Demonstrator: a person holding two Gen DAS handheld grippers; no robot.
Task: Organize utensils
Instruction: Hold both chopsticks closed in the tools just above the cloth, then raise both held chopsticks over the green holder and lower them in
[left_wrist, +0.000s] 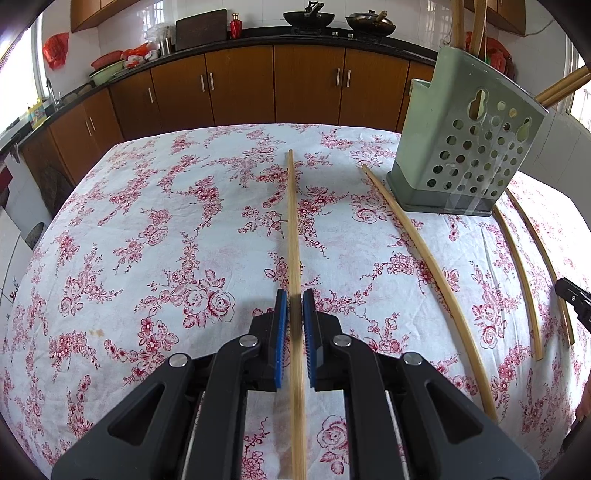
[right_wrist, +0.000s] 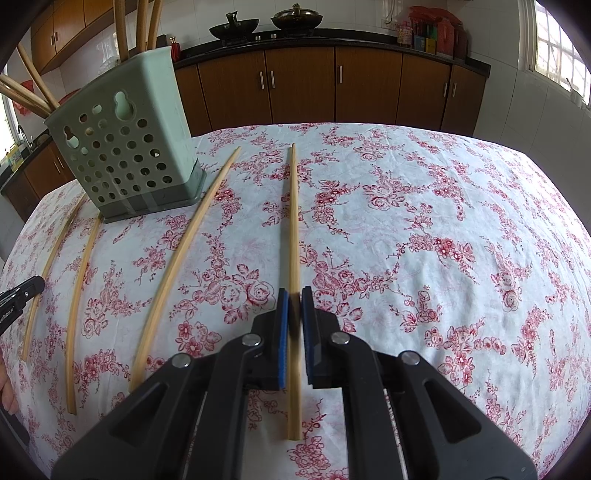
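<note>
Gripping a chopstick (left_wrist: 293, 236) in your left gripper (left_wrist: 295, 306), you have the blue fingers (left_wrist: 281, 314) closed on its thick part, with the thin end running straight ahead over the flowered cloth (left_wrist: 147, 229) on the counter. Your right gripper (right_wrist: 294, 306) does the same with its own chopstick (right_wrist: 293, 221): the fingers (right_wrist: 282, 314) are pinched shut on the stick, whose thick end reaches back under them and whose thin end points away.

In the right wrist view, three more chopsticks lie loose on the cloth left of the right fingers: the nearest loose chopstick (right_wrist: 184, 258), a middle one (right_wrist: 79, 295), and the far one (right_wrist: 48, 273) close to the tip of your left gripper at the frame's edge. Ahead and left of the right fingers stands the green holder (right_wrist: 125, 147), upright, its perforated wall facing you, with several sticks (right_wrist: 35, 85) rising from its top. The nearest loose chopstick passes just beside its base.

In the left wrist view the holder (left_wrist: 461, 147) stands ahead and right of the left fingers. Beyond the counter run brown cabinets (left_wrist: 240, 85), and two woks (left_wrist: 308, 18) sit on the stove.
</note>
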